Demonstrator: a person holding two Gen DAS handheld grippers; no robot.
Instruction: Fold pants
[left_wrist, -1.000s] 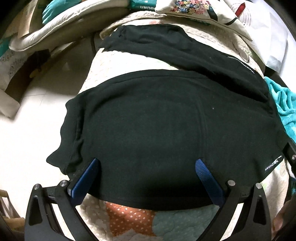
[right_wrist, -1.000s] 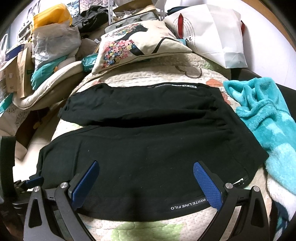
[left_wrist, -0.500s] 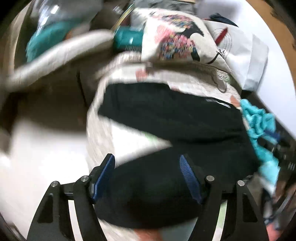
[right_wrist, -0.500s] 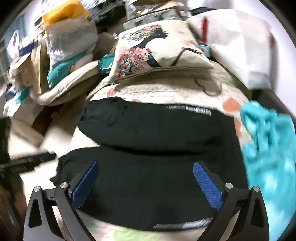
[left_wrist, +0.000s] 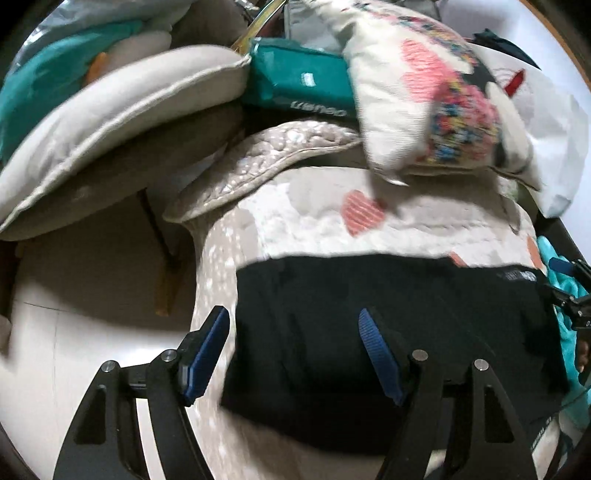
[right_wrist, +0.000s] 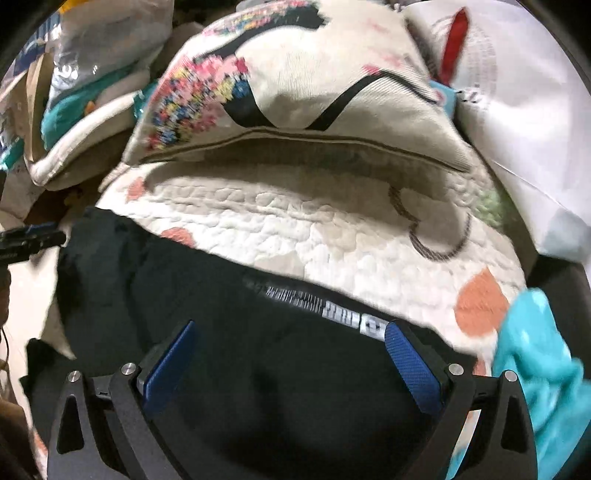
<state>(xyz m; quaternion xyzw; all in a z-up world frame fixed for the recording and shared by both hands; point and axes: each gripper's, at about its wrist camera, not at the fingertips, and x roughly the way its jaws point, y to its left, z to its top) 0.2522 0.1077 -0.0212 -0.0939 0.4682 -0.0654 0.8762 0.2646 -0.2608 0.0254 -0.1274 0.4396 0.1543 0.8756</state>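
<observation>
The black pants (left_wrist: 406, 306) lie flat on a quilted cream blanket (left_wrist: 314, 214). In the right wrist view the pants (right_wrist: 258, 332) show a white printed logo (right_wrist: 332, 306) along their far edge. My left gripper (left_wrist: 295, 332) is open and empty, over the left end of the pants, its left finger over the blanket. My right gripper (right_wrist: 288, 343) is open and empty, over the pants near the logo edge. The right gripper also shows at the right edge of the left wrist view (left_wrist: 569, 291); the left gripper shows at the left edge of the right wrist view (right_wrist: 29, 240).
A patterned cushion (right_wrist: 295, 81) lies just beyond the blanket. A turquoise towel (right_wrist: 535, 369) lies at the right of the pants. A beige cushion (left_wrist: 110, 129) and a teal packet (left_wrist: 303, 85) sit at the far left. The white floor (left_wrist: 74, 350) lies left of the blanket.
Both grippers moved forward, from the near pant leg to over the far leg. The cushion now looms closer. Both stayed open.
</observation>
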